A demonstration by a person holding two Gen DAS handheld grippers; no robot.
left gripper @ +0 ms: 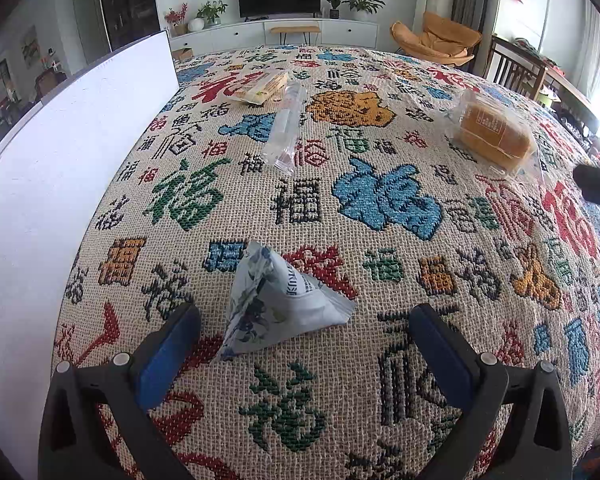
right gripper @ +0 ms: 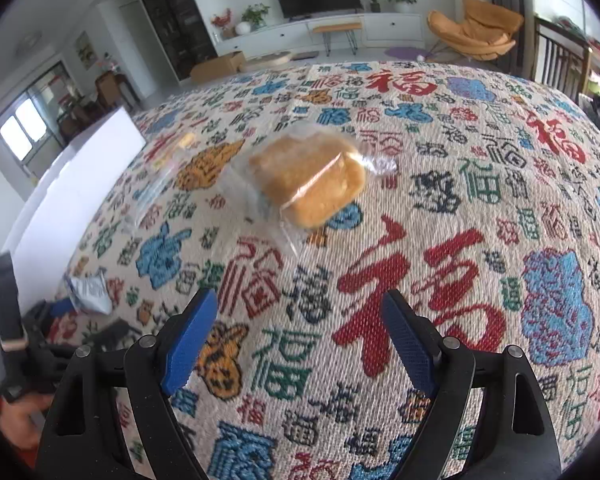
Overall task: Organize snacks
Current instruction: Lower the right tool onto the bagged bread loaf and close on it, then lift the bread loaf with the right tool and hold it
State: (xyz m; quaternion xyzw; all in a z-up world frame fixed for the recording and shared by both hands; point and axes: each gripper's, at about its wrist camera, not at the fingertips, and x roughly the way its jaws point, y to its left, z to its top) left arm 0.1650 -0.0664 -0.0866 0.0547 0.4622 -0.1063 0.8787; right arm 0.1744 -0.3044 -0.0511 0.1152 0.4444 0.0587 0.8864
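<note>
We see the pouch (left gripper: 278, 304), a white, blue-flowered pyramid, standing on the cloth (left gripper: 380, 152) between our left gripper's (left gripper: 300, 344) spread, empty jaws, apex pointing up and away. The wrapped bread (right gripper: 306, 182) lies ahead of our right gripper (right gripper: 300, 344), long axis slanting away rightward. That gripper is likewise released, holding nothing.

Snacks on the patterned cloth

Left gripper (left gripper: 300, 344) stands wide open over the cloth (left gripper: 380, 360), a white-blue pouch (left gripper: 276, 308) between its fingers, untouched. Farther off lie a clear packet (left gripper: 284, 128), a sandwich pack (left gripper: 262, 86) and wrapped bread (left gripper: 492, 132). White board (left gripper: 60, 168) at left
</note>
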